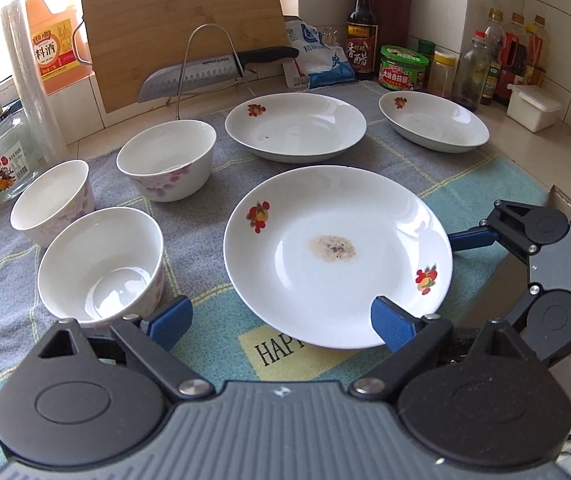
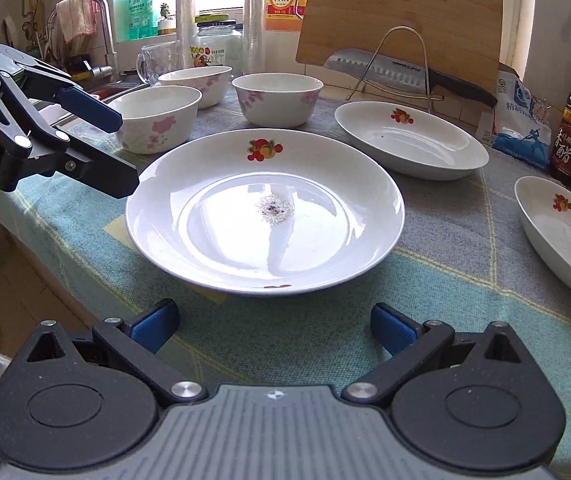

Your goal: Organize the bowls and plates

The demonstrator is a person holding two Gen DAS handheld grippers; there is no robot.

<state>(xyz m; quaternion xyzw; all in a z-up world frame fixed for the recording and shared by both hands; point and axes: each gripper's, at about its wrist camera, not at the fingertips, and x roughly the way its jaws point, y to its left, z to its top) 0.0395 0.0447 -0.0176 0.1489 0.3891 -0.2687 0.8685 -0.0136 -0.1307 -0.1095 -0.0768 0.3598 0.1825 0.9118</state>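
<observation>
both grippers stood wide open and held nothing. left gripper (image 1: 281,320) hung low over the near edge of the cloth (image 1: 213,240), its right pad (image 1: 391,326) just at the near rim of the big plate (image 1: 337,256), maybe touching it, i could not tell; its left pad (image 1: 171,316) was close beside the near bowl (image 1: 101,264). right gripper (image 2: 273,326) pointed at the same plate from its other side, with both pads near the rim but apart from it.

the big plate lay in the middle of the cloth, with a small dried stain in its centre. two smaller plates (image 1: 295,126) (image 1: 433,122) lay behind it, apart from each other, and three bowls stood in a group to the left in the left wrist view.

i judged the dishes to be glazed ceramic: stiff, rather heavy for their size, smooth and slippery, and easy to chip if they knock together. the plate was shallow, so the best hold was probably on the raised rim, one pad above and one below. a bowl would be better taken by its wall, one pad inside and one outside
</observation>
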